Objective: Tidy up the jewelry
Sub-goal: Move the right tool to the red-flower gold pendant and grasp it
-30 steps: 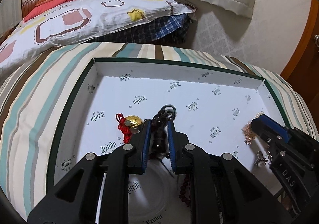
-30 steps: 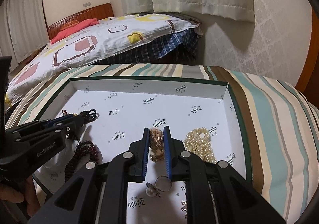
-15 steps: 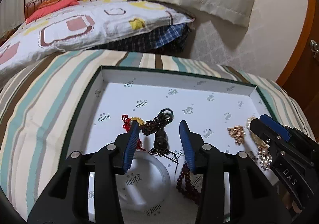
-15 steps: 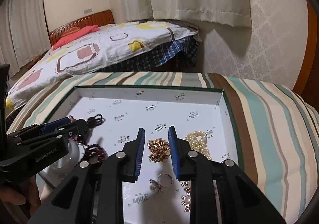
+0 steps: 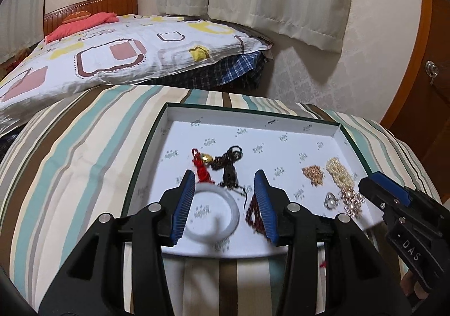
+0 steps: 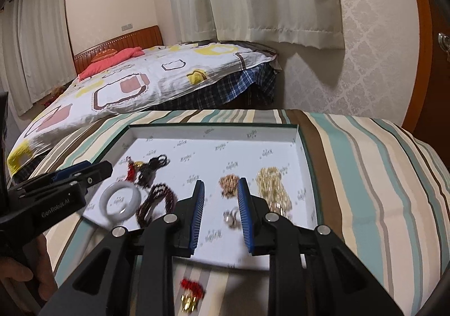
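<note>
On the striped bed cover, inside the box lid: jewelry laid out in separate heaps.
Carrier: shallow white box lid [image 6: 298,141] with printed lining and dark green outer edge, resting on a soft striped cover [image 6: 365,175].
Left half of lid: red cord charm with a gold bead [image 5: 201,165] touching a dark beaded tassel [image 5: 229,164]; nearer the front edge, a smooth pale bangle [image 6: 121,200], and just beside it a looped string of dark red beads [image 6: 156,200].
Right half of lid: crumpled rose-gold chain [image 6: 229,183]; beside it, toward the right wall, a heap of cream pearls [image 6: 271,185]; near the front edge, a small ring with a pearl [image 6: 232,216].
Outside lid: one red-and-gold piece [image 6: 191,292] on the cover, just in front of the lid's front edge, blurred.
Left gripper [image 5: 225,203]: jaws released, nothing between the blue ribbed pads; bangle and red beads lie beyond it.
Right gripper [image 6: 220,217]: jaws parted a little, empty; chain and ring lie just ahead.
Deciding relation: stray piece lies below and short of the right gripper, which looks the nearer one; its long axis seems to run front to back.
Handling note: limp cord, likely to snag or drape.
</note>
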